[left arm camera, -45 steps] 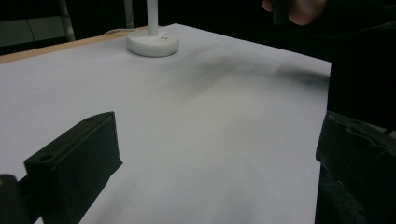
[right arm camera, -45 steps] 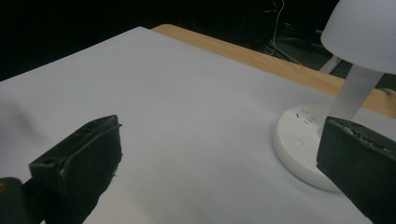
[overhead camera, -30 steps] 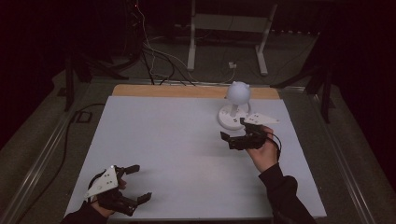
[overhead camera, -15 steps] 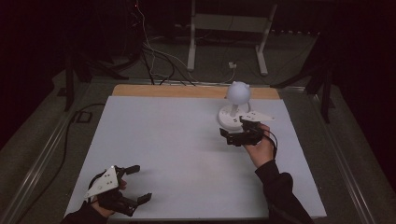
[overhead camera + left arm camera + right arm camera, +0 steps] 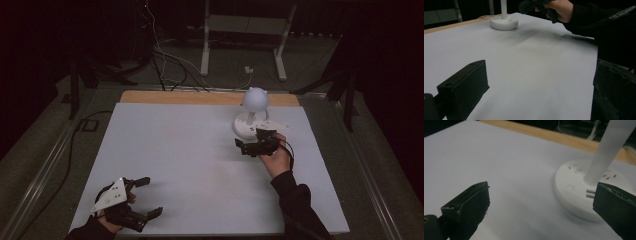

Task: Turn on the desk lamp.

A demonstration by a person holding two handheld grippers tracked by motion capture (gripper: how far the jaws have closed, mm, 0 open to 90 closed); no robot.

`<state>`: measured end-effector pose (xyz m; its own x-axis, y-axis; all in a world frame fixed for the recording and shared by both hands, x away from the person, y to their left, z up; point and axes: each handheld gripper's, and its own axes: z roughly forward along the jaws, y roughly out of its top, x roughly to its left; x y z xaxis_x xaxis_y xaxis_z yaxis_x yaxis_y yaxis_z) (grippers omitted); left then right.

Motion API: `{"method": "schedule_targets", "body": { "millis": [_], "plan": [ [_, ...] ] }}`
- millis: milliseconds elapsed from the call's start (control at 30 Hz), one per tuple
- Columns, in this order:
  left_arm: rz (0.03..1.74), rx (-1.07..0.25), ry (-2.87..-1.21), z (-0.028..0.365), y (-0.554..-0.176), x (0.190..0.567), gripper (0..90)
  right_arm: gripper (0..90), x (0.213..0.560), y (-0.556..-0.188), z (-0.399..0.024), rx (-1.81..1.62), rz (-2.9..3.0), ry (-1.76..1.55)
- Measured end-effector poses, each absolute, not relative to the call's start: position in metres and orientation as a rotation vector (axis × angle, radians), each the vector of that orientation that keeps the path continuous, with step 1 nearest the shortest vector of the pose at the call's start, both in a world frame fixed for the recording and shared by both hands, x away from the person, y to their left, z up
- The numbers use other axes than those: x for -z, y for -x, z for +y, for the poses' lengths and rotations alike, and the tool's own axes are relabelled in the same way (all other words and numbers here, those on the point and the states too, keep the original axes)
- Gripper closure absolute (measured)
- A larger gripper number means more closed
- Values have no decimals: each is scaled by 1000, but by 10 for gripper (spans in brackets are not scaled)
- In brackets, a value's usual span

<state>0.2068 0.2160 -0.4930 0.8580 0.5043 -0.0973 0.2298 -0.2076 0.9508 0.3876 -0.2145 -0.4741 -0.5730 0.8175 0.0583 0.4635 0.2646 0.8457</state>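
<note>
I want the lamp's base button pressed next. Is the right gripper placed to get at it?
Probably yes: the right gripper, jaws open, hangs just beside the lamp base, and nothing lies between it and the button.

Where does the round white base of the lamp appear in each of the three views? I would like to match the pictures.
High view: the lamp base sits right of centre, toward the table's far edge, just beyond the right gripper.
Left gripper view: upper left, lamp base with its stem rising out of frame.
Right gripper view: right side, lamp base partly behind the right jaw.
Shared landmark: the wooden strip along the table's far edge.
</note>
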Motion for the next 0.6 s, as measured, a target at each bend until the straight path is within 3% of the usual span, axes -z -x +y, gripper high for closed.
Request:
{"method": "schedule_targets", "body": {
  "millis": [400, 600],
  "plan": [
    [559, -277, -1794, 216, -207, 493, 3, 9, 493, -393, -211, -1188, 2115, -1231],
    [560, -278, -1794, 216, -207, 493, 3, 161, 496, -392, -210, -1132, 2099, -1261]
  ]
}}
